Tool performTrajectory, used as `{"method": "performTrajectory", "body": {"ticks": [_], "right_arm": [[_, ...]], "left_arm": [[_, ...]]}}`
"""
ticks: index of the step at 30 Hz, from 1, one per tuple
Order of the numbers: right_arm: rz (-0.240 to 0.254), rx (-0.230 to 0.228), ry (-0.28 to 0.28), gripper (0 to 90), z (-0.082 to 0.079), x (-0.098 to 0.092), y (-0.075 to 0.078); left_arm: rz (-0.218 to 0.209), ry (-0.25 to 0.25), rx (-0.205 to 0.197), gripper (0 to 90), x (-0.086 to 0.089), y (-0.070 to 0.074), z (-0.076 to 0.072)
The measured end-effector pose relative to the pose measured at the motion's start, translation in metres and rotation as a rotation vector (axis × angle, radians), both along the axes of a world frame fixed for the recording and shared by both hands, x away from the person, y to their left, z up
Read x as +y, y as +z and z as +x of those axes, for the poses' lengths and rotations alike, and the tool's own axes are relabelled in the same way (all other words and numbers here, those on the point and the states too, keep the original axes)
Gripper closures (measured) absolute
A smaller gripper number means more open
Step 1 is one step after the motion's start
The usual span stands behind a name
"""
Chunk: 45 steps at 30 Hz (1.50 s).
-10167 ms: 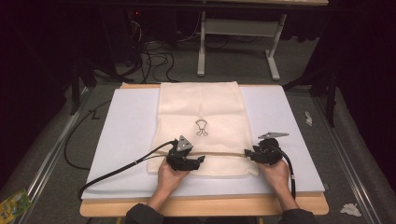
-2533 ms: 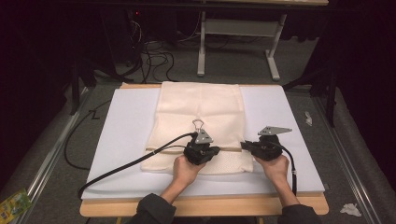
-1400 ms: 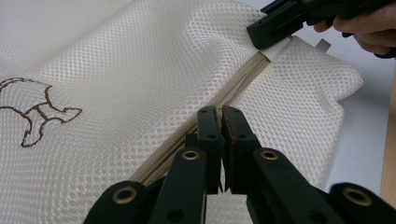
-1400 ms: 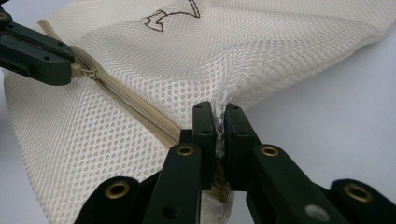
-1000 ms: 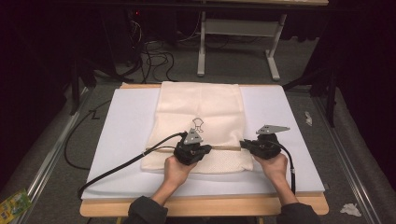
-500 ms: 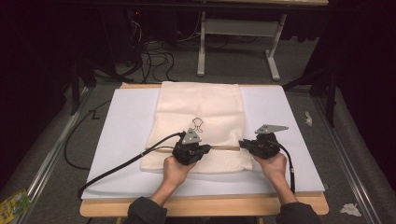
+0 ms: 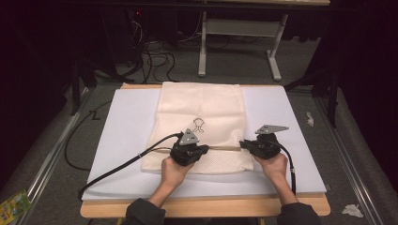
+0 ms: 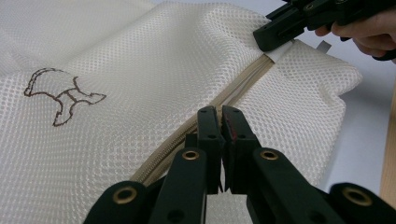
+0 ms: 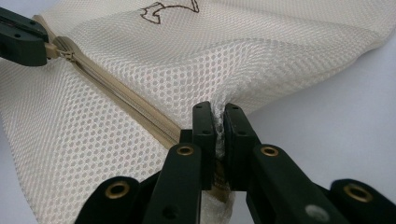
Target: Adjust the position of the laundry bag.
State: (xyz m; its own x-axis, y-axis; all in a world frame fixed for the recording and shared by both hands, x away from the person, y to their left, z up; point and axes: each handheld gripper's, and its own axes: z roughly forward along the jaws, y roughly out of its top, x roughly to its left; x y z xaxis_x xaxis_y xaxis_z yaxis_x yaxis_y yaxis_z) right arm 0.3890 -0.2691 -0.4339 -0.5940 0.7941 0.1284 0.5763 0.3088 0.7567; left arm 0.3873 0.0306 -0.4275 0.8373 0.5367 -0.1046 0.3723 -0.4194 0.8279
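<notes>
A cream mesh bag [image 7: 202, 105] with a small brown emblem [image 7: 198, 123] lies flat on a white board [image 7: 126, 136]. A beige zipper [image 7: 225, 147] runs across the bag near its front edge. My left gripper [image 7: 207, 148] is shut on the zipper's pull, its jaws pressed together over the zipper [image 8: 243, 86] in the left gripper view [image 8: 222, 119]. My right gripper [image 7: 241, 144] is shut on a fold of mesh at the zipper's right end [image 9: 217, 116]. In the right gripper view the left gripper [image 9: 44, 49] holds the slider [image 9: 65, 55] further along the zipper.
The board rests on a wooden table [image 7: 211, 206]. A black cable [image 7: 122, 164] trails left from the left gripper. On the floor lie crumpled paper [image 7: 352, 210], a yellow-green packet [image 7: 14, 206] and loose cables [image 7: 150, 51]; a white table frame [image 7: 234, 28] stands behind.
Since about two seconds ago my left gripper has shifted a little to the left along the zipper. Over the last second neither hand has moved.
</notes>
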Motion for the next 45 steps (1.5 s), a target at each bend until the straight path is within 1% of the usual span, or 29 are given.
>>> {"method": "performTrajectory", "body": {"ticks": [4, 6, 9, 12, 14, 21, 24, 27, 28, 34, 38, 41, 45], "right_arm": [[-0.004, 0.004, 0.003, 86.2, 0.001, 0.002, 0.001], [-0.004, -0.003, 0.003, 86.2, 0.002, 0.001, 0.001], [0.002, 0.000, 0.002, 86.2, 0.002, 0.001, 0.000], [0.000, 0.000, 0.003, 86.2, 0.002, 0.002, 0.000], [0.000, -0.004, 0.004, 86.2, 0.002, 0.002, 0.001], [-0.002, -0.003, -0.002, 86.2, 0.003, 0.000, 0.000], [-0.001, 0.001, -0.004, 86.2, 0.003, 0.001, 0.001], [0.000, -0.002, -0.001, 86.2, 0.003, 0.002, 0.001], [0.001, -0.002, -0.002, 86.2, 0.003, 0.002, 0.001], [0.006, 0.001, -0.001, 86.2, 0.002, 0.002, 0.002], [0.000, -0.004, 0.003, 86.2, 0.003, 0.002, 0.000], [-0.004, 0.003, 0.001, 86.2, 0.003, 0.003, 0.001], [-0.008, 0.000, 0.005, 86.2, 0.003, 0.003, 0.001]], "left_arm": [[-0.002, 0.001, 0.003, 87.2, 0.001, 0.000, 0.000], [0.000, 0.003, 0.000, 87.2, 0.001, 0.000, -0.001], [-0.005, 0.005, 0.001, 87.2, 0.002, 0.001, 0.000], [-0.003, 0.005, 0.005, 87.2, 0.003, 0.001, 0.000], [0.003, 0.007, 0.000, 87.2, 0.003, 0.001, 0.000], [-0.012, 0.029, 0.004, 87.2, 0.014, 0.001, 0.001], [-0.004, 0.027, 0.005, 87.2, 0.015, 0.001, 0.001], [-0.004, 0.027, 0.000, 87.2, 0.016, 0.001, 0.000], [-0.009, 0.029, 0.001, 87.2, 0.016, 0.002, 0.000], [-0.004, 0.030, 0.002, 87.2, 0.017, 0.003, -0.001], [-0.009, 0.038, 0.000, 87.2, 0.022, 0.002, 0.000], [-0.014, 0.044, 0.007, 87.3, 0.025, 0.002, 0.000], [-0.015, 0.049, 0.003, 87.3, 0.029, 0.001, -0.001]]}}
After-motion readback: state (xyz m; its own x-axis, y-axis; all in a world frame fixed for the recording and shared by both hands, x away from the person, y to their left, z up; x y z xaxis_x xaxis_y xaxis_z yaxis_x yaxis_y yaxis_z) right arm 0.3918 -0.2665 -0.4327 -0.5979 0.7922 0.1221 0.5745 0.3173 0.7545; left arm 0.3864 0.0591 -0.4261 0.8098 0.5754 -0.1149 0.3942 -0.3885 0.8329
